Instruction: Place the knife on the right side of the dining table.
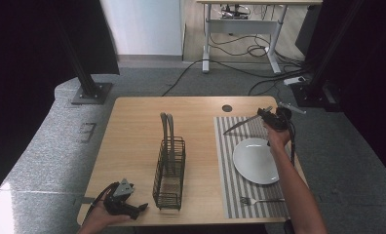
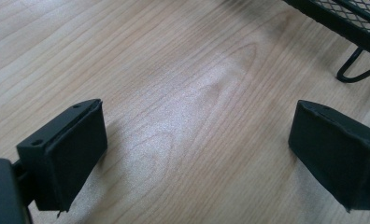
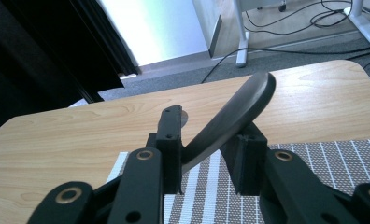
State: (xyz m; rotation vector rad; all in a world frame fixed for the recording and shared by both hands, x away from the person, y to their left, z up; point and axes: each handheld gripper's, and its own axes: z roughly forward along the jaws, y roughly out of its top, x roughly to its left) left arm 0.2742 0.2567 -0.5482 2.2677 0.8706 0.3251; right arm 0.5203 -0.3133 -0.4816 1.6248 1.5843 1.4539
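Two grippers are in use at a light wooden table point(image 1: 132, 126). In the high view the right gripper point(image 1: 269, 117) is held at the right centre of the frame, above the far end of a grey striped placemat point(image 1: 225, 161), and it pinches a knife point(image 1: 242, 124) whose blade slants down and to the left over the mat. The right gripper view shows the jaws pressed onto the knife's dark handle point(image 3: 230, 119), which rises toward the upper centre of the frame. The left gripper point(image 1: 132, 207) sits at the lower left of the high view, by the table's near edge; in the left gripper view its jaws stand spread wide over bare wood with nothing between them. A black wire caddy point(image 1: 170, 170) stands at the centre of the table with two grey utensil handles point(image 1: 166, 126) upright in it. A white plate point(image 1: 254, 160) lies on the placemat, and a fork point(image 1: 259, 200) lies below it, near the mat's near edge.
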